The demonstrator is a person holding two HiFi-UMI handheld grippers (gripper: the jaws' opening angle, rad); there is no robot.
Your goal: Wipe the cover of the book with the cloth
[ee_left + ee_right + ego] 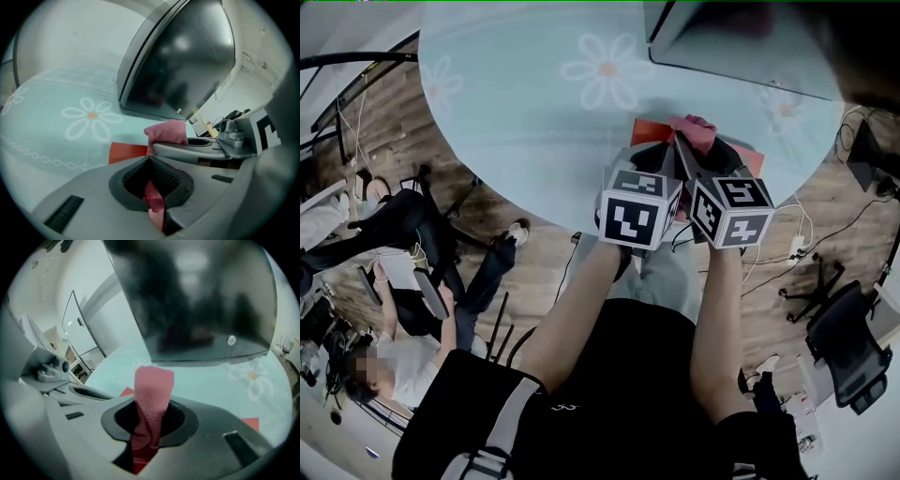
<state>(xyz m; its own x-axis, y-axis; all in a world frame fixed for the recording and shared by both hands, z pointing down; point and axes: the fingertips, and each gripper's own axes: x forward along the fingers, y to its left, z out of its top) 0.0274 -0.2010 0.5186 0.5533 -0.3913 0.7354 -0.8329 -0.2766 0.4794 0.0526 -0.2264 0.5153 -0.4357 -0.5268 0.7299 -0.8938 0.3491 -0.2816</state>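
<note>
A red book (pixel 649 131) lies near the front edge of the round table (pixel 516 122), which has a pale blue daisy cloth. Both grippers hover side by side over the book. My right gripper (pixel 698 141) is shut on a pink cloth (pixel 152 385) that sticks up from its jaws, and the book's red shows underneath (pixel 251 423). My left gripper (pixel 152 190) is shut too, with a narrow pink strip pinched between its pads, apparently part of the same cloth. In the left gripper view the cloth (pixel 166 132) hangs just past the book's corner (pixel 126 152).
A grey laptop with a dark screen (pixel 722 37) stands just behind the book. On the wooden floor around the table are black office chairs (pixel 848 347), cables (pixel 787 244) and a seated person (pixel 403 319) at the lower left.
</note>
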